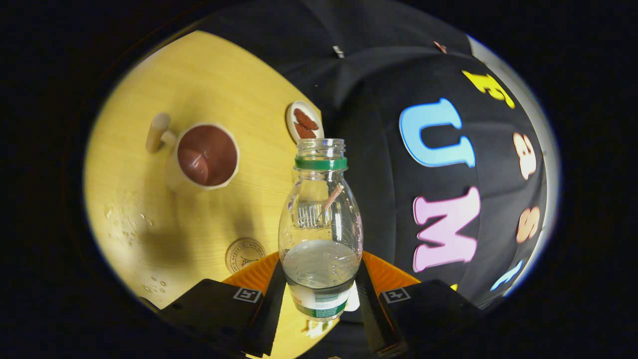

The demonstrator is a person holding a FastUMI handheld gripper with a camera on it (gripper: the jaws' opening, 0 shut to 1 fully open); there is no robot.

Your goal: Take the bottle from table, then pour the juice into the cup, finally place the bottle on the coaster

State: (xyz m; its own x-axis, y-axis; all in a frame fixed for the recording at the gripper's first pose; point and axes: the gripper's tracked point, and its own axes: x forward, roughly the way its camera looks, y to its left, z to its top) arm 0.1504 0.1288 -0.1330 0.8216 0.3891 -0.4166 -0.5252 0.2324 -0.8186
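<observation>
On the wooden table, going from the left, stands the cup, with its handle turned away to the left and its mouth open toward the camera; its inside looks dark reddish, and I cannot tell if some liquid already lies in it. Near the cup, closer to the fingers, several water drops lie on the wood. Further right and nearer, the round coaster lies flat and bare, just ahead of the left finger, so the last step is not yet done. Beyond it, at the far edge of the table, sits a small dish with 2 reddish pieces in it. Then comes the bottle: it is clear, without cap, has a green ring under the neck, and keeps a little pale liquid in its lower part. The gripper is clamped on its lower body, both fingers pressing from 2 sides, probably low so that the neck is free for pouring. The bottle looks lifted off the table and nearly upright along the fingers, to the right of the cup, so I judge the pouring needs a move to the left and a tilt over the cup.
</observation>
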